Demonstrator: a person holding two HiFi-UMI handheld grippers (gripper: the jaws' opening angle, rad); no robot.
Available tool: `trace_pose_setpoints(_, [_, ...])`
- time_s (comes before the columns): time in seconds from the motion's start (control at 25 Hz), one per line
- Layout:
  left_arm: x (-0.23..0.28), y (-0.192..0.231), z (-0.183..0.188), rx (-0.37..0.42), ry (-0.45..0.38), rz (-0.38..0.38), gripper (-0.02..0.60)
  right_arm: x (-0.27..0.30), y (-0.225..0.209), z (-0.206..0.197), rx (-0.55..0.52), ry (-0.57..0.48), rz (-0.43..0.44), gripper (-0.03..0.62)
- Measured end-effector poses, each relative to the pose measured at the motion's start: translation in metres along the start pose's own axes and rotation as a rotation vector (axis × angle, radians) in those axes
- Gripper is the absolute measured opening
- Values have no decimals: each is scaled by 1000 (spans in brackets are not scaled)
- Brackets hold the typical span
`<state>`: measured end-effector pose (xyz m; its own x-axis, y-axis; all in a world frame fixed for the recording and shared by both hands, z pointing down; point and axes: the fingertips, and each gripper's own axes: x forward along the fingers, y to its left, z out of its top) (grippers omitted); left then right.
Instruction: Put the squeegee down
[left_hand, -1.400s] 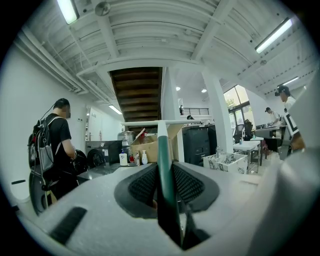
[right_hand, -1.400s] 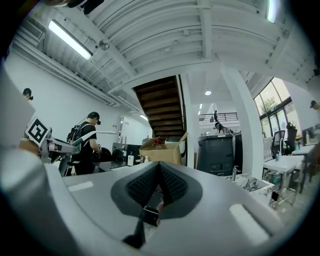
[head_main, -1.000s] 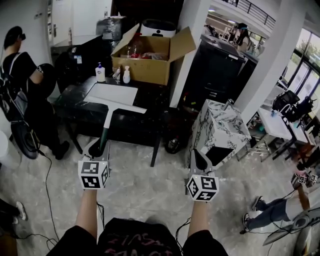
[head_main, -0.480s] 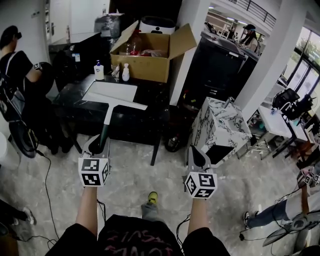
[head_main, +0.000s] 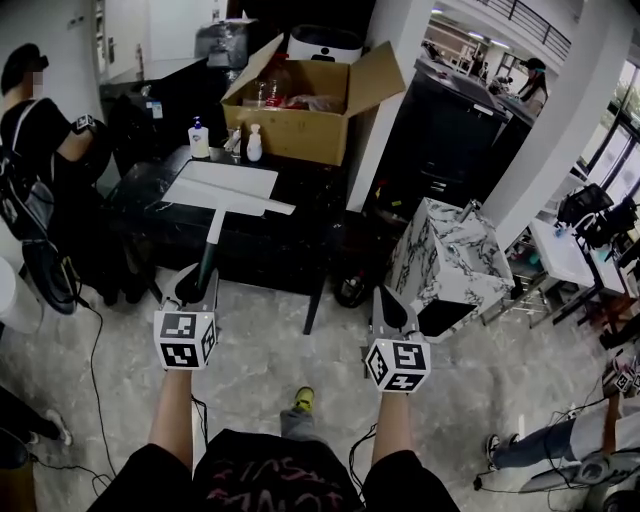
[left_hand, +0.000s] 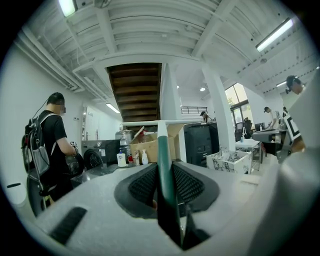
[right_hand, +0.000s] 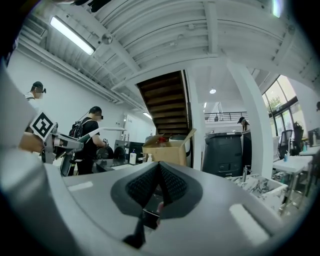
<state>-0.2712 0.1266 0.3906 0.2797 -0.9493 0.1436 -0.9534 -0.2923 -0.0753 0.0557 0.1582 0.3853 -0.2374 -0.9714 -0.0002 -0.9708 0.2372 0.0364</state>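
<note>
I start with the dark marble tabletop (head_main: 150, 215), which stands ahead of me and a little to my left. At its far side is an open brown cardboard box (head_main: 300, 120), and a flat white sheet (head_main: 225, 180) lies near its middle.

The squeegee (head_main: 214, 228), with a dark green handle, white neck and long white blade, is in the air and not on any surface. The fingers of the left gripper (head_main: 195, 282) are closed on the green handle (left_hand: 163, 165), which stands straight up between the two ribbed pads in the left gripper view.

The squeegee's long axis runs straight out from those fingers towards the tabletop. The blade sits crosswise at the far end, roughly parallel to the near edge. In the head view the blade overlaps the near edge of the white sheet, but I cannot tell whether it is truly above the tabletop or short of it.

I judge that putting it down means carrying it forward and lowering it along that same line.

The right gripper (head_main: 390, 305) is well apart to the right, farther from the tabletop, with its fingers pressed together on nothing.

A small white pump bottle with a blue label (head_main: 199, 140) and a white spray bottle (head_main: 254, 147) stand before the box. Their labels are too small to read, and the gripper cubes show only black-and-white square patterns.
</note>
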Motion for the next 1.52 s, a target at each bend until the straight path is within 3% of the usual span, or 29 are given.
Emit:
trace_pose_setpoints(0.2, [33,-3,-3,-34,6,-8,101,26,-22,-8,-1,15,5,12])
trace_pose_setpoints(0.68, [149,-11,-9,-11,28,4,101,121,-88,-37,17,7,10,12])
trace_pose_setpoints(1.0, [226,-20,6,-12,43,38,101,195,-143,-36,32,4,26,12])
trace_pose_setpoints(1.52, [287,-30,33,9,56,72,101,261,-186,-30,57,8,60,12])
